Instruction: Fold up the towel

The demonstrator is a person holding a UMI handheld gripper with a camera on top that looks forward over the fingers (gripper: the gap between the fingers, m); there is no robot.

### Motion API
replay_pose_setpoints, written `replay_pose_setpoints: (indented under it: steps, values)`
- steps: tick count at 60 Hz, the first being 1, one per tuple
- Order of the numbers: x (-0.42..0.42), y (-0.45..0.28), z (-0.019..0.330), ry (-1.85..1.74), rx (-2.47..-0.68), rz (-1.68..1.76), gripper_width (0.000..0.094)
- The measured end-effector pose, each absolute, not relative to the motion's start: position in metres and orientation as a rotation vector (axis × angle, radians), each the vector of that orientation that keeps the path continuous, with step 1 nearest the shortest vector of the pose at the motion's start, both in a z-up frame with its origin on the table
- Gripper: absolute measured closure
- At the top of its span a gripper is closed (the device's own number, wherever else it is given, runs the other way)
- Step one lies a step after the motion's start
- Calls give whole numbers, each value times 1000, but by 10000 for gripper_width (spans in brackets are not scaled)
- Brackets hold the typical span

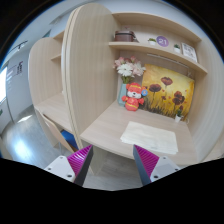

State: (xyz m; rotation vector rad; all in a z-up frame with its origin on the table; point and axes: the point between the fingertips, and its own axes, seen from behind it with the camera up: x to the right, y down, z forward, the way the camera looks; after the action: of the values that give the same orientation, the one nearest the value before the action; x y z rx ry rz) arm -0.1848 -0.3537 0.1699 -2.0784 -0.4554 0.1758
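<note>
A pale folded towel (pixel 149 137) lies flat on the light wooden desk (pixel 105 128), toward its right side, beyond my fingers. My gripper (pixel 113 160) is open and empty, held back from the desk's front edge, with the magenta pads (pixel 82 157) wide apart. Nothing stands between the fingers; only the floor and the desk's front edge show in the gap.
A red and white plush toy (pixel 133 96) stands at the back of the desk beside a vase of flowers (pixel 127 69). A flower painting (pixel 167 90) leans against the back wall. A shelf (pixel 160 50) above holds a bowl and small items. A wooden side panel (pixel 82 60) borders the desk's left.
</note>
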Motion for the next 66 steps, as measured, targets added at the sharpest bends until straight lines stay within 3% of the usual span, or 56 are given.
replay_pose_setpoints:
  steps: [8, 9, 10, 14, 32, 40, 45, 48, 54, 66]
  values:
    - [-163, -335, 122, -450, -2171, 98, 127]
    - [-161, -342, 135, -449, -2177, 89, 129]
    - [-157, -325, 112, -448, -2189, 86, 128]
    - [-151, -297, 89, -427, -2216, 60, 127]
    - [-170, -133, 36, -272, -2257, 30, 141]
    - [-187, -92, 5, -267, -2302, 29, 189]
    - [-187, -89, -9, -302, -2337, -12, 293]
    - [-178, -86, -11, -263, -2323, -52, 503]
    - [-163, -82, -12, -213, -2296, -120, 836]
    - [-161, -84, -10, -366, -2357, -166, 890]
